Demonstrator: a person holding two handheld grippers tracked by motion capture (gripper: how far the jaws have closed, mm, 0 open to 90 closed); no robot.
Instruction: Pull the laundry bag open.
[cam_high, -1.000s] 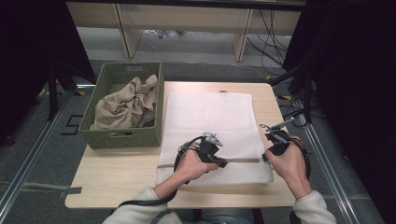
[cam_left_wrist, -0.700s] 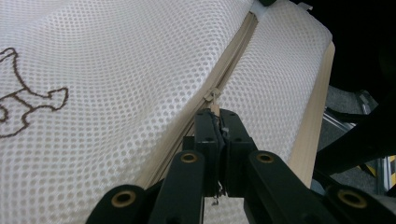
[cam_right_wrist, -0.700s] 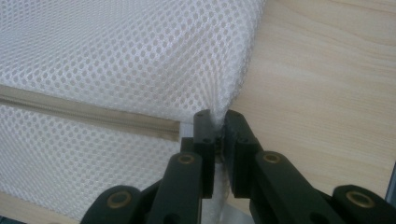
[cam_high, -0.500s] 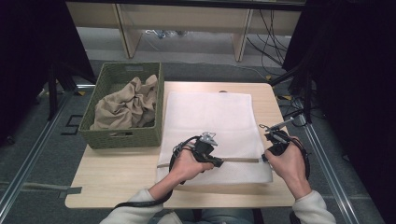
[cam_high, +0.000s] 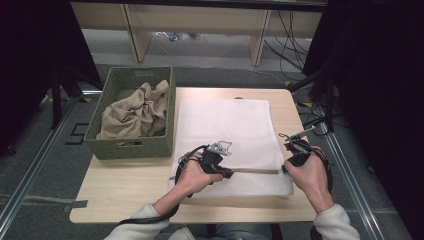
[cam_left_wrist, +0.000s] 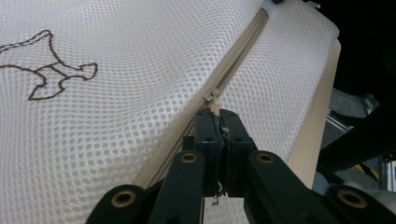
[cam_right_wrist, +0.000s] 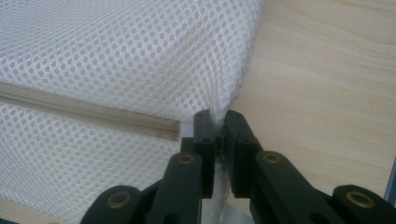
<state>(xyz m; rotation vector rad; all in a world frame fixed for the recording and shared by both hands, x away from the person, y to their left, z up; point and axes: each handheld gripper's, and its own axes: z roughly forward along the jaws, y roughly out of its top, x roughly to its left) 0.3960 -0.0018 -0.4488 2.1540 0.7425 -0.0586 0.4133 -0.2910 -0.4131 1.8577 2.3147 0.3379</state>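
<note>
Your left hand-held gripper (cam_left_wrist: 217, 122) pinches the little tan zipper pull (cam_left_wrist: 211, 97) of the white mesh zipper bag (cam_high: 227, 135), lying mid-frame on the light wooden counter (cam_high: 125, 190). Your right hand-held gripper (cam_right_wrist: 218, 122) squeezes the bag's lower right corner.

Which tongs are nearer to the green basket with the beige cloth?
Left. The left tongs grip the zipper on the white mesh bag, just right of the basket; the right tongs pinch the bag's far right edge.
</note>
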